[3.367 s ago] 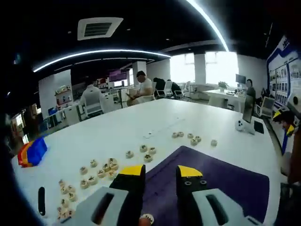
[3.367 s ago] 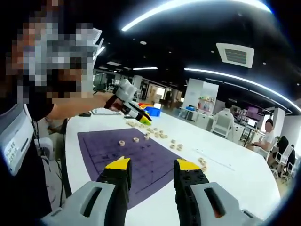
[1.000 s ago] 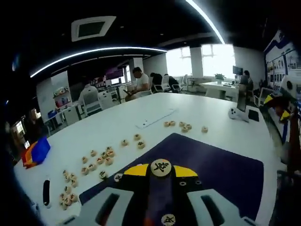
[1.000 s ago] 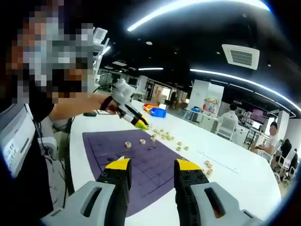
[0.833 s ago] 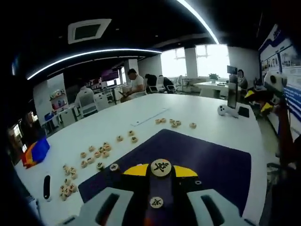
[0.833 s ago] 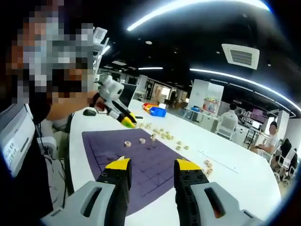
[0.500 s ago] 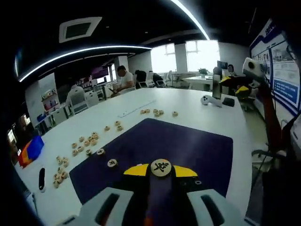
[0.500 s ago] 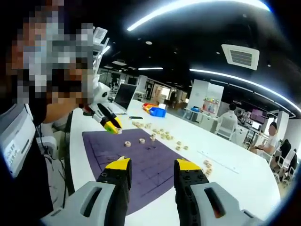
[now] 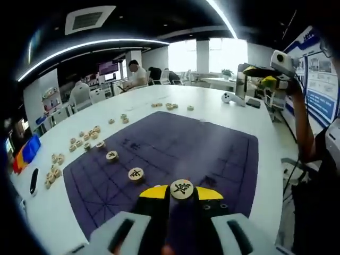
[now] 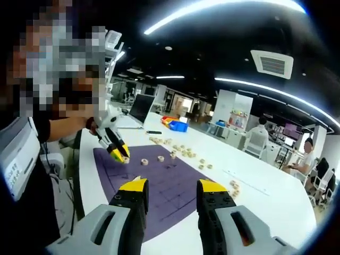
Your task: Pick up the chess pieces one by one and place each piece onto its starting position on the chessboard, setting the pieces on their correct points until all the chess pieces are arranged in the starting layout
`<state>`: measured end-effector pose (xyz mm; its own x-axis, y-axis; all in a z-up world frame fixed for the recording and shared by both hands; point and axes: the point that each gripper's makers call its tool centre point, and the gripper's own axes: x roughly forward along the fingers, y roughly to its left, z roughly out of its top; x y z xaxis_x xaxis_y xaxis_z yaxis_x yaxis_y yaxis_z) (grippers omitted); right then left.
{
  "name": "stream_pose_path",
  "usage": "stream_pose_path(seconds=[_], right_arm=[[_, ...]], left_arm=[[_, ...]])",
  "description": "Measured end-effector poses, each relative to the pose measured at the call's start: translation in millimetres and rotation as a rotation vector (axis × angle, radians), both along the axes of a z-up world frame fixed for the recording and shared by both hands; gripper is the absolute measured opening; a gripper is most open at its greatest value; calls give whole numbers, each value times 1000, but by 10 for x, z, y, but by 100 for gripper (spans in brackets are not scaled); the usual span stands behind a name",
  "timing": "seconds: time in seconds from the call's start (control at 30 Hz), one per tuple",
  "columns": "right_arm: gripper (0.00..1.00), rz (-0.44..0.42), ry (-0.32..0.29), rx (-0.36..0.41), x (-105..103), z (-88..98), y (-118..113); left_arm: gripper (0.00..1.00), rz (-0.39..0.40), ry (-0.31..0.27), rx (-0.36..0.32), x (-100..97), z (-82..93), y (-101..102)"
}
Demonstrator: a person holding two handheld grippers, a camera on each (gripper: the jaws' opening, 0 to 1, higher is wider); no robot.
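Gripping chess piece point(image 9: 181, 189) between left gripper point(image 9: 181, 193) fingers, above chessboard point(image 9: 212, 154)

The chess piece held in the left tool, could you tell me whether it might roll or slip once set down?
The chess piece looks like a flat disc, so it probably rests steadily on its face. On edge it could roll. The purple chessboard looks like a soft mat, likely limiting sliding.

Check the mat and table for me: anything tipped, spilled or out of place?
Nothing stands out. The left tongs grip one chess piece; three pieces lie flat on the purple mat, and the loose pieces sit scattered on the white table.
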<state>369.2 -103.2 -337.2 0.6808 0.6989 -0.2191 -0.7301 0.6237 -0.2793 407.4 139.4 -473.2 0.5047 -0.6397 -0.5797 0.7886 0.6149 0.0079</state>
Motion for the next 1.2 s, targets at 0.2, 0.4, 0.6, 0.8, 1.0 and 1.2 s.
stream_pose_path(seconds=[0.2,0.4,0.6,0.8,1.0,1.2], right_arm=[[37,3,-1,-2,-15,4,14],[37,14,5,-19,-51,-30,-3],[37,35,9,-46,-113,-75,12],[37,51,10,-55,-131,-96,47],[37,34,4,-43,-109,-68,5],[37,16,-3,-28,-82,-39,-16]], left_arm=[[20,14,41,-4,7,-127,57],[20,12,13,52,25,-235,81],[30,7,2,43,40,-184,75],[37,19,-30,-92,79,145,16],[38,45,-106,-180,151,530,10],[38,40,-224,-257,162,1044,16]])
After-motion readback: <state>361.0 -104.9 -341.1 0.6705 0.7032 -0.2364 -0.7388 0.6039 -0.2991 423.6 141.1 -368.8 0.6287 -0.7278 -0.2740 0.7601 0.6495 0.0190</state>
